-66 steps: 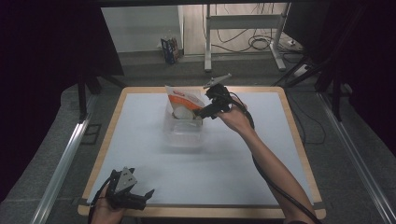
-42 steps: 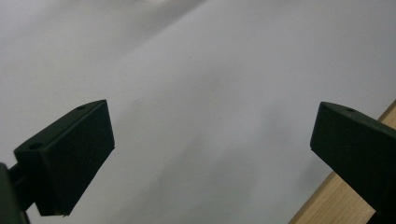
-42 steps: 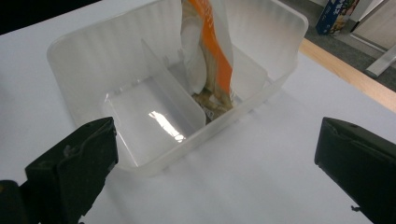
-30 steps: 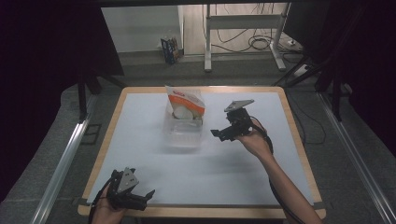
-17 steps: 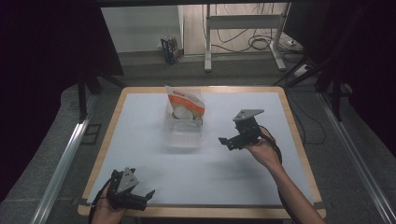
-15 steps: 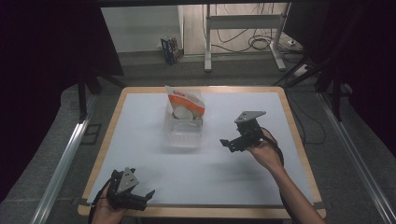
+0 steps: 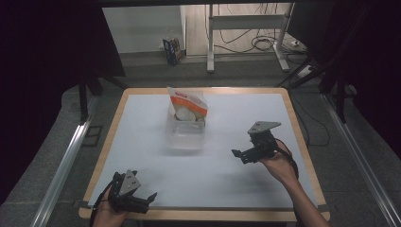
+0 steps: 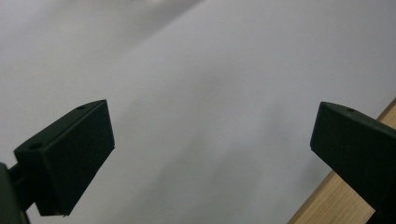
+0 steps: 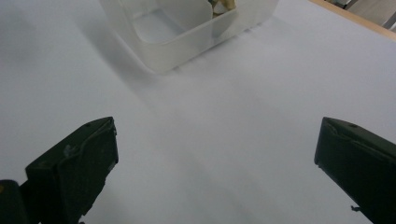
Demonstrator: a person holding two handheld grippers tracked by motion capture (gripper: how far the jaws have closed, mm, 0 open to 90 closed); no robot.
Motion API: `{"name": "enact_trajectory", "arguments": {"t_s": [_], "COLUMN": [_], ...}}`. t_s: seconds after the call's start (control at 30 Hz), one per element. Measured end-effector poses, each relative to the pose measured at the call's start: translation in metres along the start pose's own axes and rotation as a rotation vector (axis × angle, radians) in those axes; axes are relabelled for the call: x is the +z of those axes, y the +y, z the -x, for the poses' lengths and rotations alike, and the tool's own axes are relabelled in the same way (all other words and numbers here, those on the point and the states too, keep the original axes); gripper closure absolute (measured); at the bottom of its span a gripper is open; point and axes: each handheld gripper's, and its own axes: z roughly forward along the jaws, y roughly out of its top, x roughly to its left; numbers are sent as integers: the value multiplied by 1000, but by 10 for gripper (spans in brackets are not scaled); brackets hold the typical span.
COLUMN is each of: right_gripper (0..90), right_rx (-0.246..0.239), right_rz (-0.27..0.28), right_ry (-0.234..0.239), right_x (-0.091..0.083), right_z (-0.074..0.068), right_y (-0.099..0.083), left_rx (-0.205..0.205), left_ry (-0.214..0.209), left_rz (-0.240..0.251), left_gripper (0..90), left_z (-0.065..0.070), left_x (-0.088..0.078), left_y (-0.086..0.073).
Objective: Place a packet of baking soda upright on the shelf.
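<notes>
Clear plastic forms the rectangular tub point(image 7: 185, 133) at the far middle of my white-topped, wood-edged table point(image 7: 227, 184), and the orange-and-white snack bag point(image 7: 187, 106) stands upright in the tub's far end. My right black two-jaw gripper point(image 7: 242, 155) hovers over the bare surface well to the right of the tub, its jaws spread wide with nothing between them and aimed toward it. My left black two-jaw gripper point(image 7: 147, 198) rests at the near left corner, likewise spread wide and empty.
</notes>
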Motion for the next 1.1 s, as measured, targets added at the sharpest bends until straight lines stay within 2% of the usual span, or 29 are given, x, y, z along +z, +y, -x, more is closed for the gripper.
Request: {"name": "enact_trajectory", "arguments": {"t_s": [0.1,0.3,0.47,0.63,0.9,1.1], "right_gripper": [0,0,0,0,0,0], "right_rx": [10,-6,4,17,49,57], "right_rz": [2,-7,5,-9,-43,-51], "right_ry": [-4,-26,-41,-61,-70,-70], "right_x": [-5,-12,-20,-27,-29,-26], "right_z": [-3,-9,-13,-17,-12,-9], "right_y": [-7,-22,-36,-53,-70,-72], "left_rx": [0,1,1,10,10,7], "left_ry": [0,4,5,6,5,4], "left_rz": [-2,-4,-4,-9,-11,-8], "left_gripper": [0,0,0,0,0,0], "left_z": [0,0,1,1,1,1], "left_x": [0,0,1,1,1,1], "left_y": [0,0,0,0,1,1]}}
